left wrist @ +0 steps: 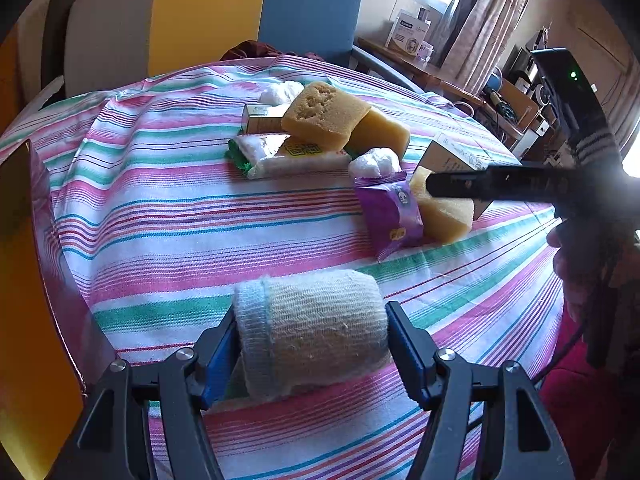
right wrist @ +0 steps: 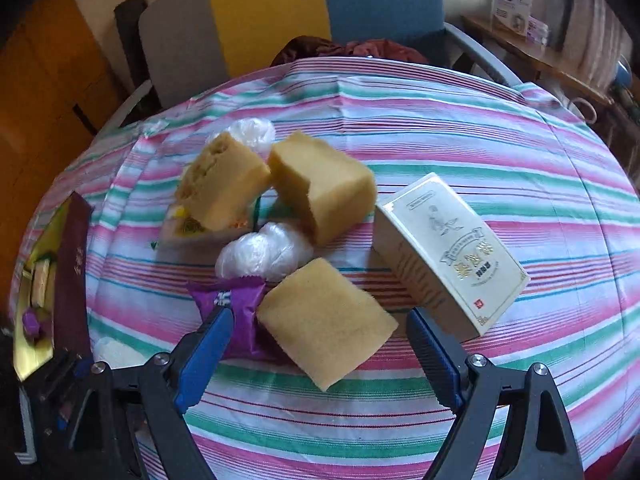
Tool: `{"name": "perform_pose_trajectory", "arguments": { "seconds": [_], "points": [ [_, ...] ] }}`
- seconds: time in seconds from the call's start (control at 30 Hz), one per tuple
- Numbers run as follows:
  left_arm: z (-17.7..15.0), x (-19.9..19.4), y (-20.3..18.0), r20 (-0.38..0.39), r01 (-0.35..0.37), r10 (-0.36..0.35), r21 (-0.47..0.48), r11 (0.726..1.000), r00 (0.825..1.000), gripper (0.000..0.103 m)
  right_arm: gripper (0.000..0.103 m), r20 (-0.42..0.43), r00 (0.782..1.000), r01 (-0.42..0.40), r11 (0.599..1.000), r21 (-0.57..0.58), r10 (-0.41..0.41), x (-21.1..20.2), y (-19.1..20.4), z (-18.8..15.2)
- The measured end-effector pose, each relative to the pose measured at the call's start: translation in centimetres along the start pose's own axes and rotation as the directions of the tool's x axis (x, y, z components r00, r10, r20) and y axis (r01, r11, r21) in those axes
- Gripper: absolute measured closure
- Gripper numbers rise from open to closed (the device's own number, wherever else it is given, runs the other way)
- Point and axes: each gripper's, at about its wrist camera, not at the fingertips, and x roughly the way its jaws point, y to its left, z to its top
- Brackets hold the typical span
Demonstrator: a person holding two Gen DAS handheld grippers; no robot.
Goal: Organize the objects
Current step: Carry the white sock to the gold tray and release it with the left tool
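My left gripper (left wrist: 312, 336) is shut on a rolled beige cloth (left wrist: 316, 304) with a pale blue edge, held just above the striped tablecloth (left wrist: 160, 220). My right gripper (right wrist: 319, 318) stands open around a yellow sponge block (right wrist: 332, 336); neither pad touches it. Its left finger (right wrist: 204, 352) lies over a purple snack packet (right wrist: 236, 312). In the left wrist view one black finger of the right gripper (left wrist: 480, 186) reaches across that same sponge (left wrist: 444, 216). Two more sponges (right wrist: 224, 184) (right wrist: 324, 188) lean together behind it.
A cream carton (right wrist: 452, 256) lies right of the sponge. Two white plastic-wrapped balls (right wrist: 264, 254) (right wrist: 252, 130) and a green-and-white packet (left wrist: 280, 156) sit in the pile. A yellow open box with a dark red lid (right wrist: 72, 272) stands at the table's left edge. Chairs stand behind.
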Motion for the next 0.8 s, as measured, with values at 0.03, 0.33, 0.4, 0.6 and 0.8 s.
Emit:
{"name": "perform_pose_trajectory", "arguments": {
  "seconds": [0.03,0.33,0.4,0.6,0.8],
  "points": [
    [-0.1,0.0,0.1,0.0,0.001,-0.001,0.0,1.0,1.0,0.034,0.014,-0.007,1.0,0.011,1.0,-0.017,-0.011,0.2,0.3,-0.1],
    [-0.2,0.0,0.2,0.003,0.005,-0.005,-0.001,1.0,1.0,0.033,0.021,-0.053,0.997,0.044,0.996,-0.08,-0.048,1.7,0.4,-0.1],
    [-0.2,0.0,0.2,0.002,0.003,-0.003,0.001,1.0,1.0,0.033,0.043,-0.058,0.995,0.069,0.992,-0.104,-0.076,1.9,0.7,-0.2],
    [-0.5,-0.8,-0.1,0.004,0.001,-0.002,0.015,1.0,1.0,0.035,0.05,-0.06,0.996,0.066,0.993,-0.099,-0.072,1.7,0.6,-0.3],
    [-0.9,-3.3,-0.7,0.044,0.027,-0.029,0.042,0.999,0.999,0.035,0.049,-0.064,0.996,0.063,0.994,-0.087,-0.069,1.9,0.5,-0.4]
  ]
}}
